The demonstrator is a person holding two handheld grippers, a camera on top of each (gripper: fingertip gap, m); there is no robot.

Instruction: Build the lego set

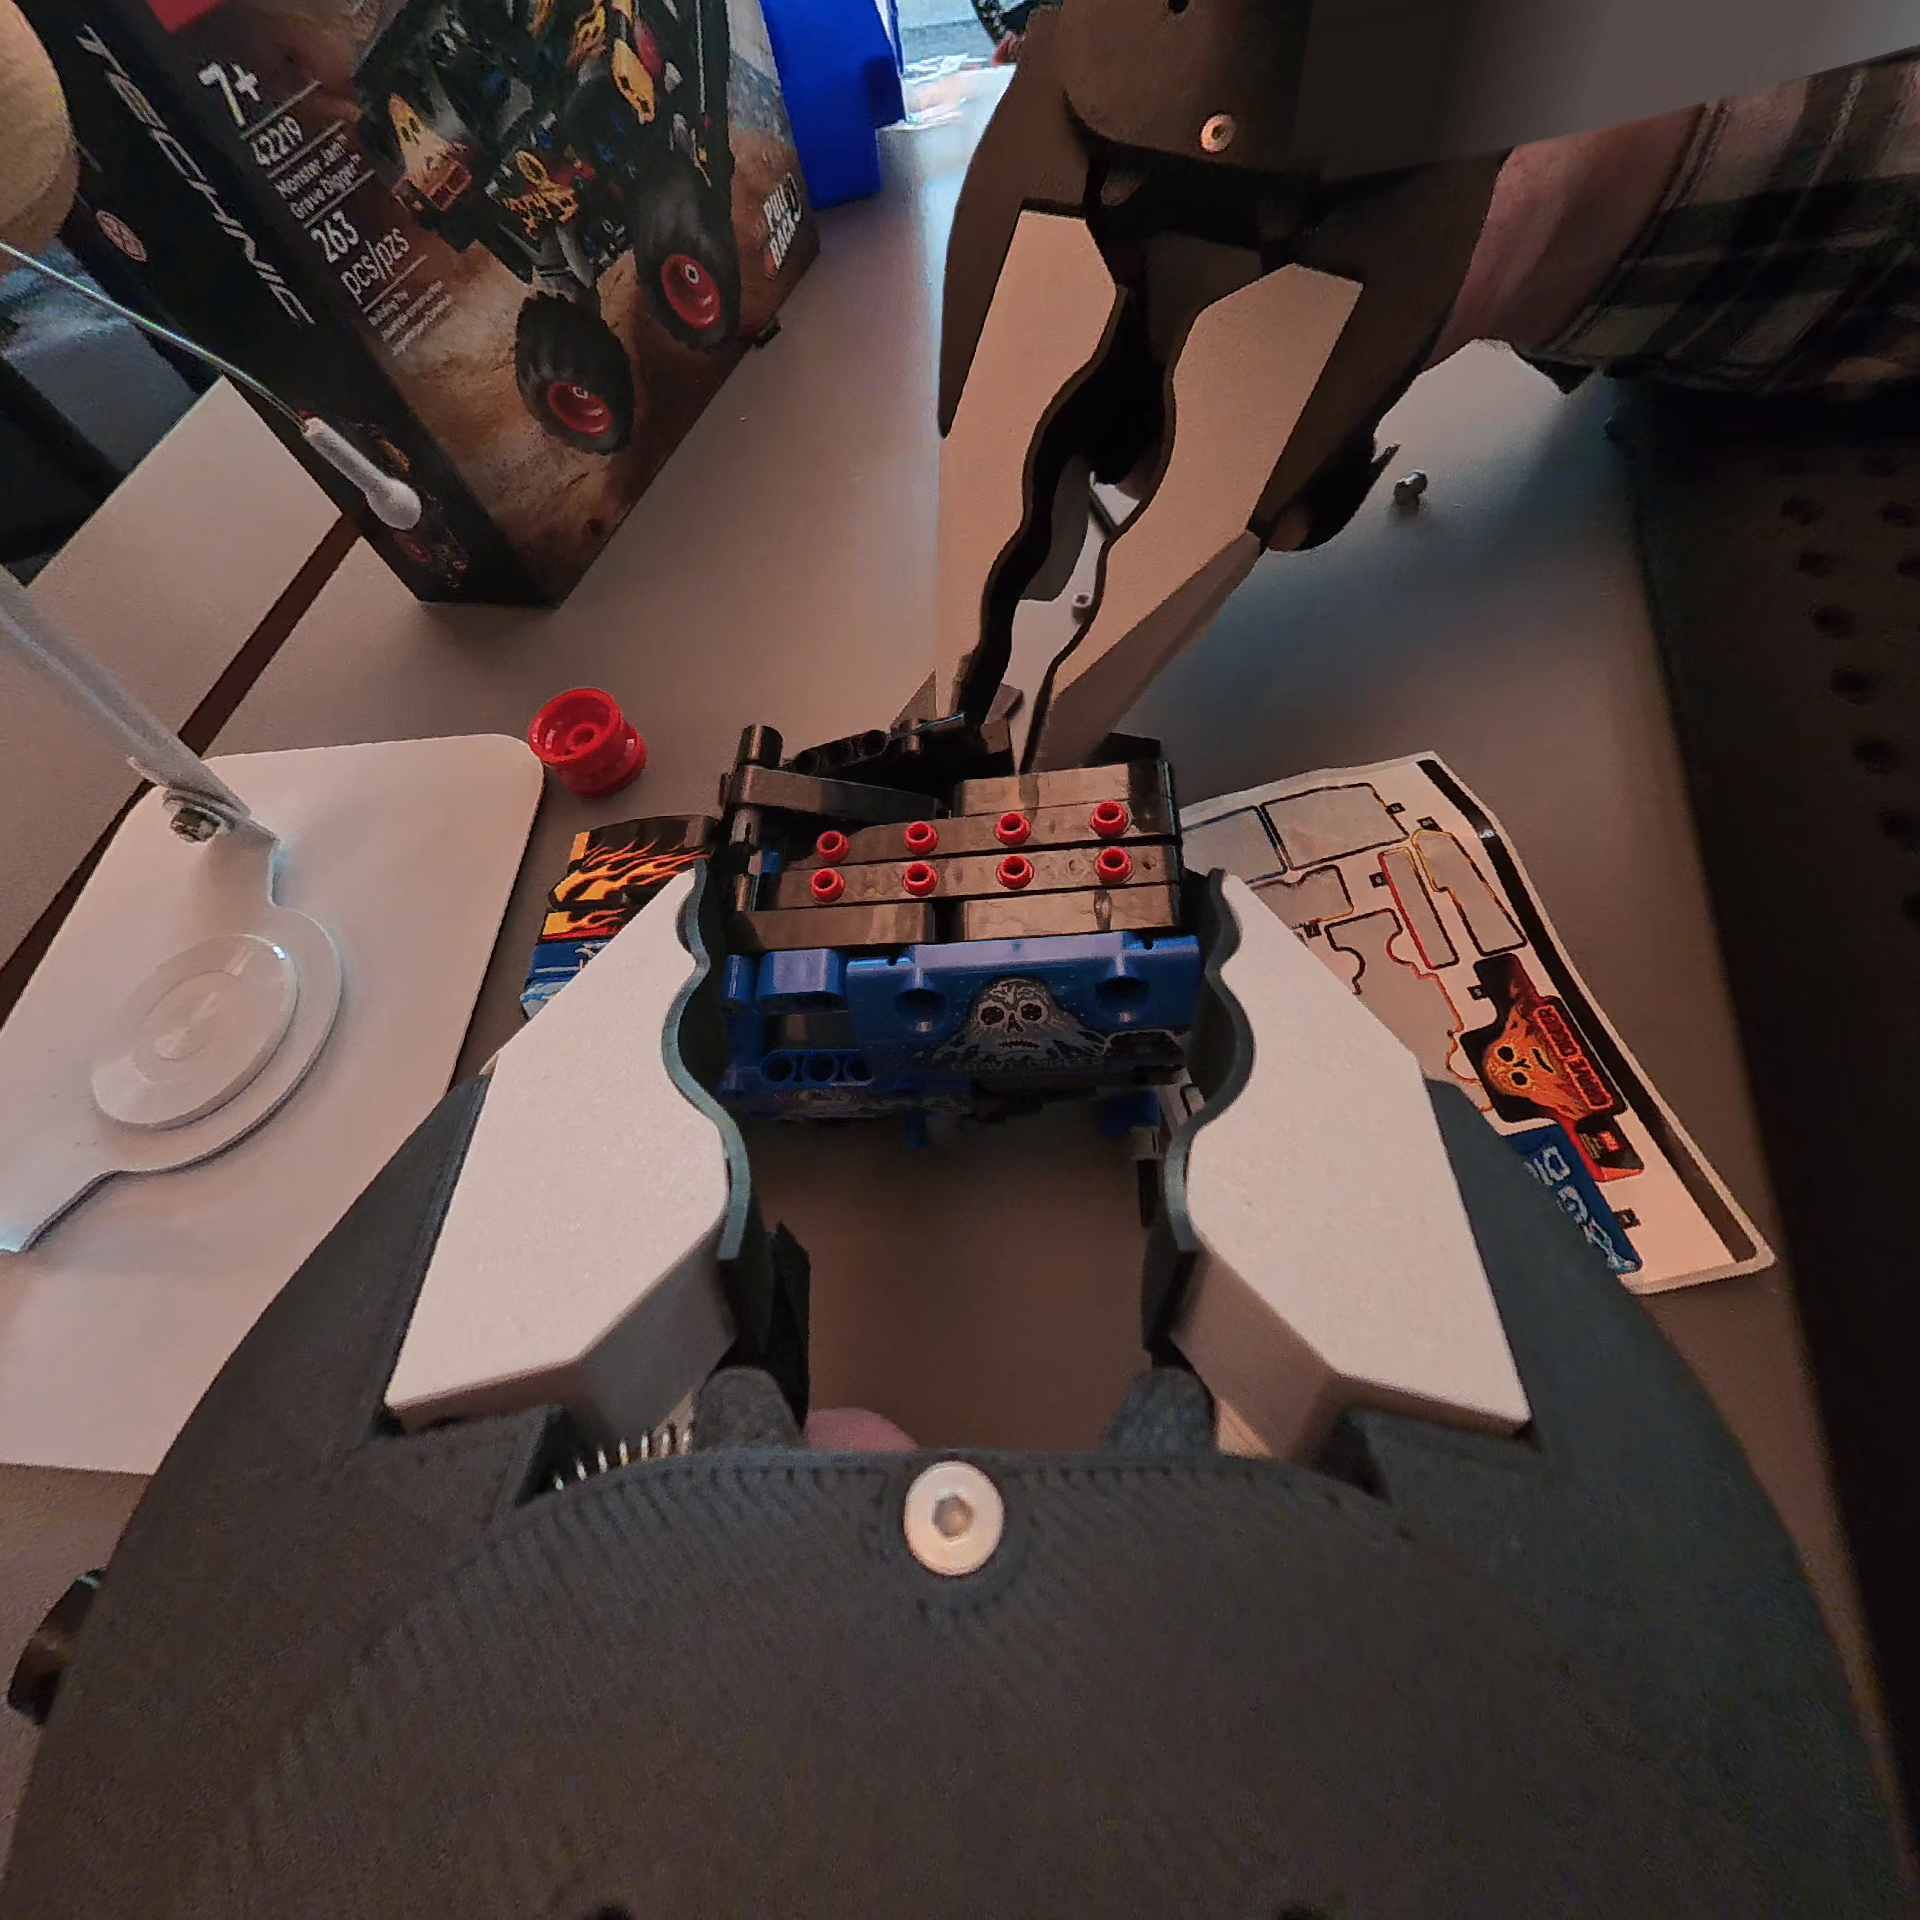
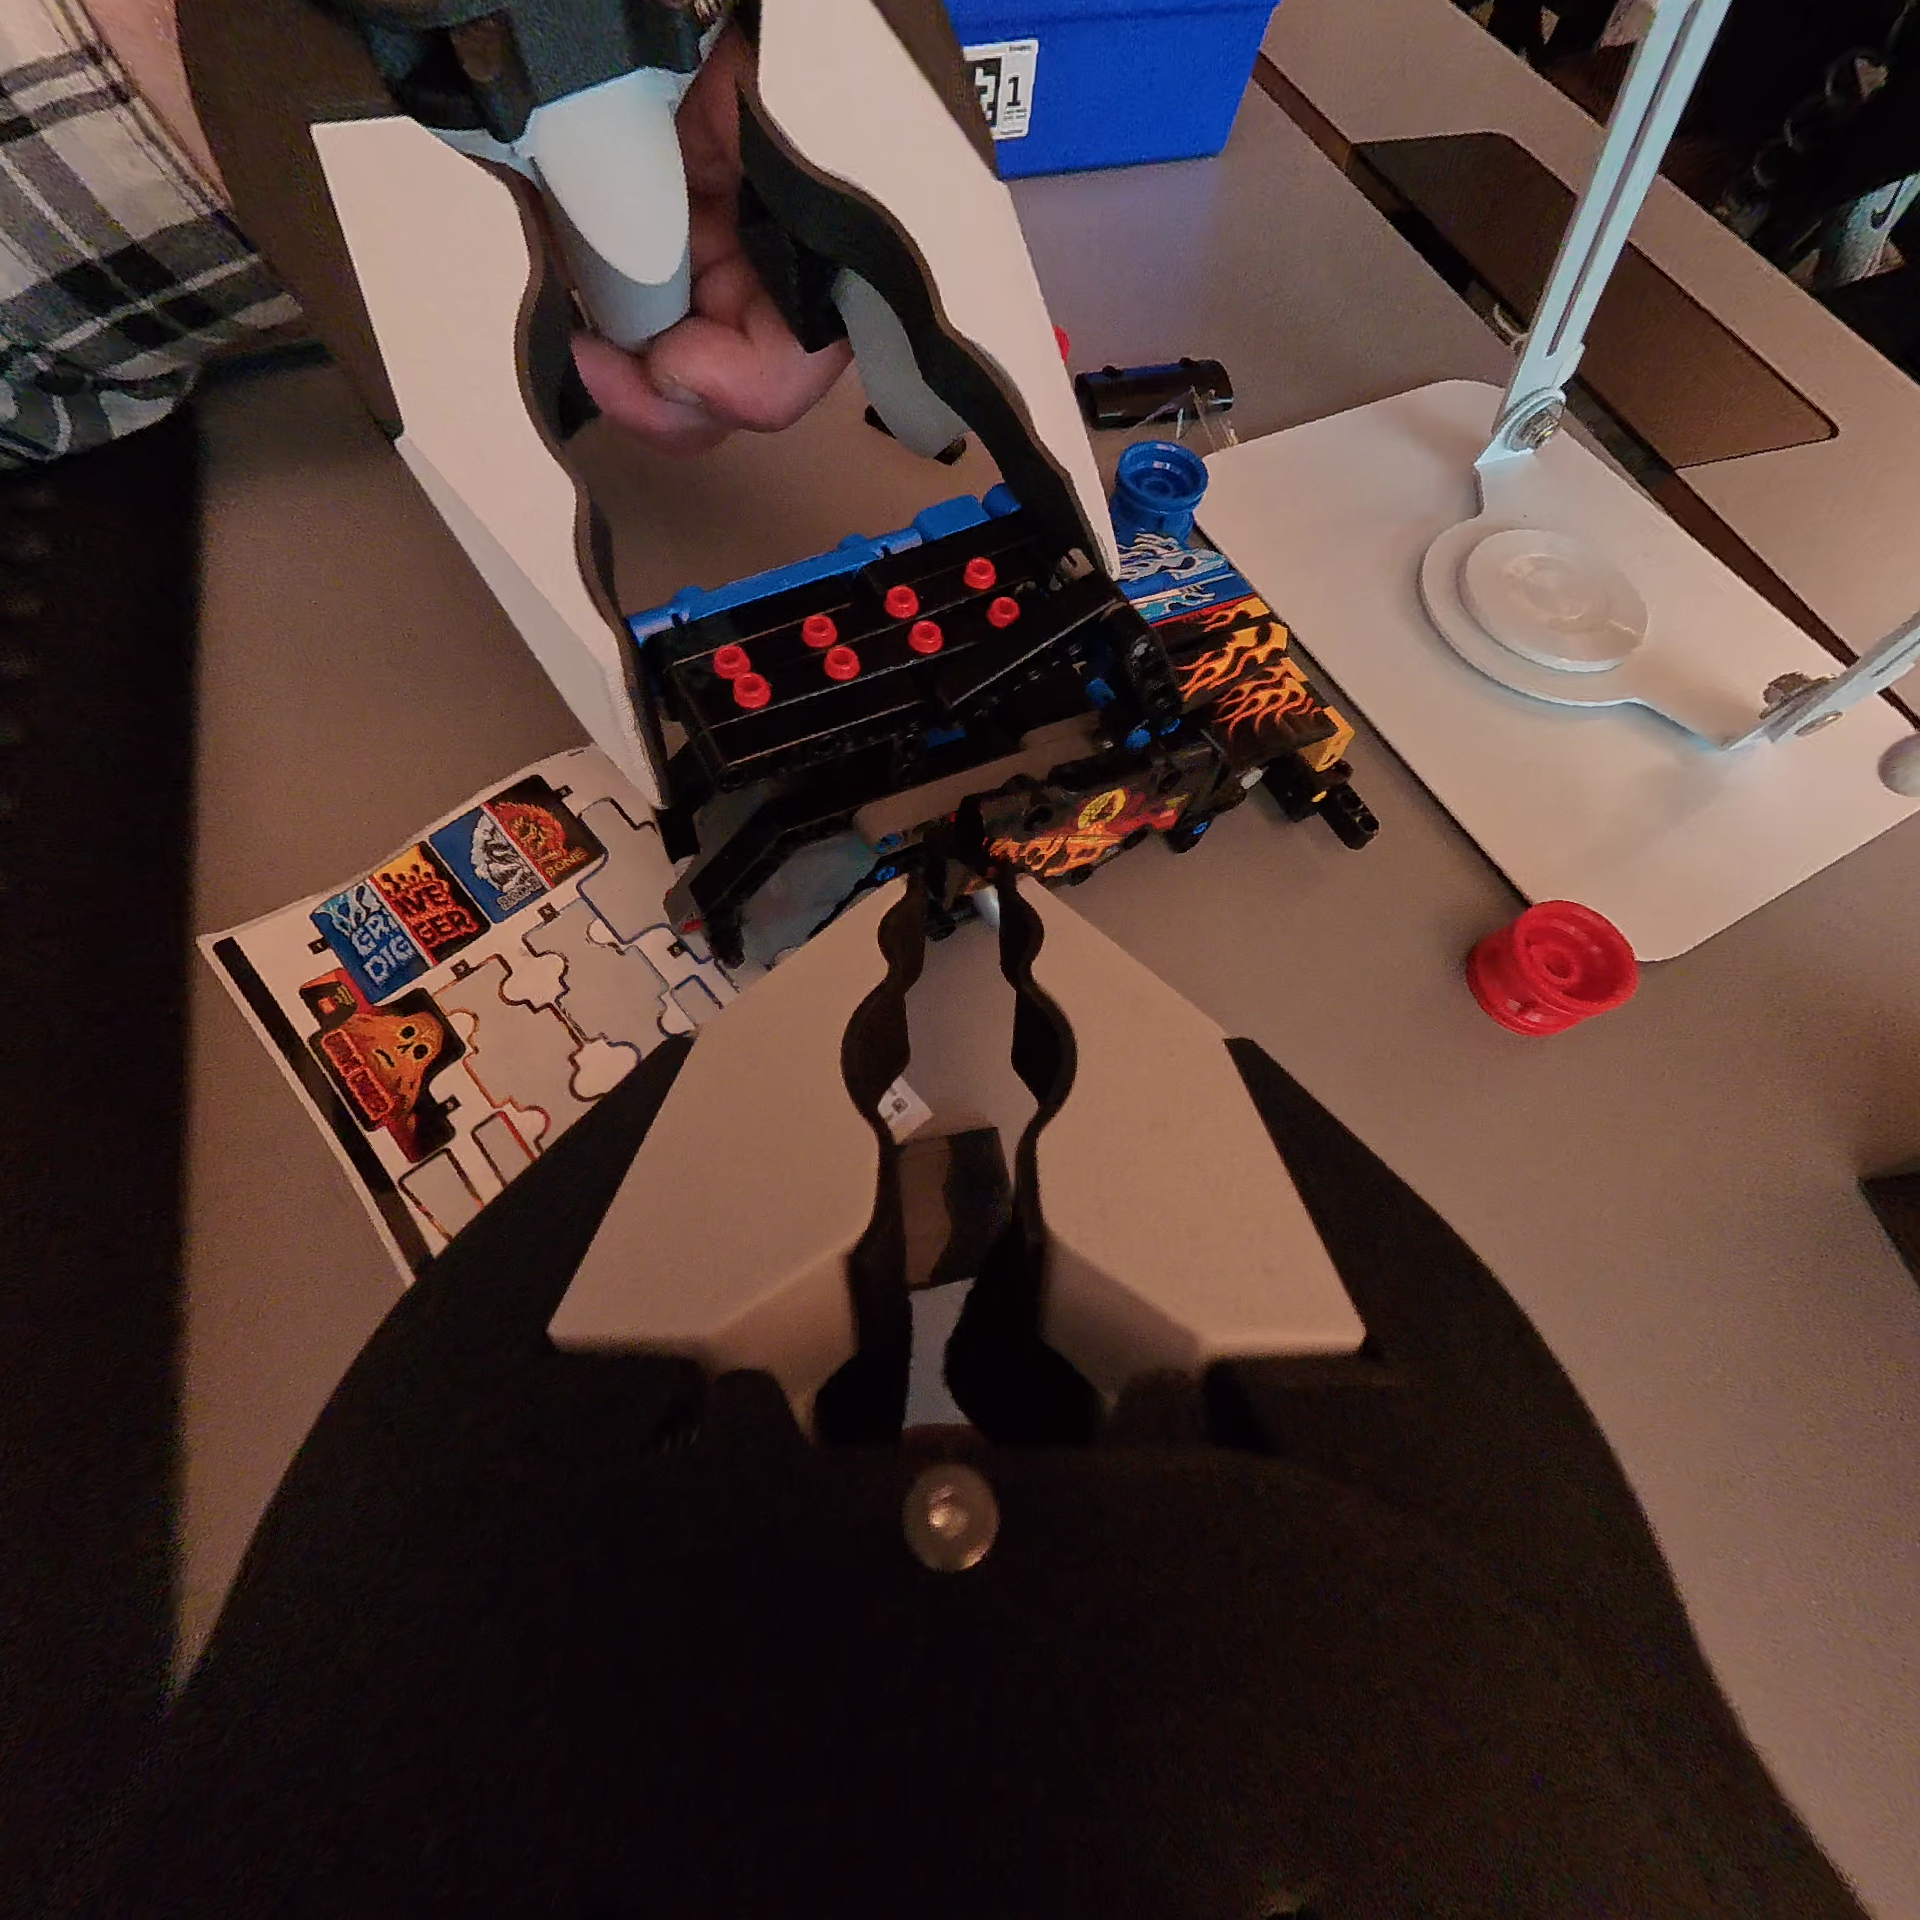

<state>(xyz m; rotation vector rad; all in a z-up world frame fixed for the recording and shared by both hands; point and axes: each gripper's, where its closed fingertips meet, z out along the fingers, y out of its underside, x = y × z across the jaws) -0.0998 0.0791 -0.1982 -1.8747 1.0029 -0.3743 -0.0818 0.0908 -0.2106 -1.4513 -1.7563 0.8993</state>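
The left gripper (image 1: 956, 997) clamped the half-built truck chassis (image 1: 966, 904), steadying it on the table (image 1: 727, 582) beside the sticker sheet (image 1: 1455, 966), while the right gripper (image 2: 961, 914), nearly closed, pinched its far edge, apparently seating a piece.

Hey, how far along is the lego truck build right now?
Partly built. Done: the chassis is a solid block of black beams, red pins and a blue stickered panel, and some stickers are gone from the sticker sheet. In hand: the left gripper clamps the chassis while the right gripper works at its far edge. Left: the red wheel hub and blue wheel hub lie loose; no tyres are visible.
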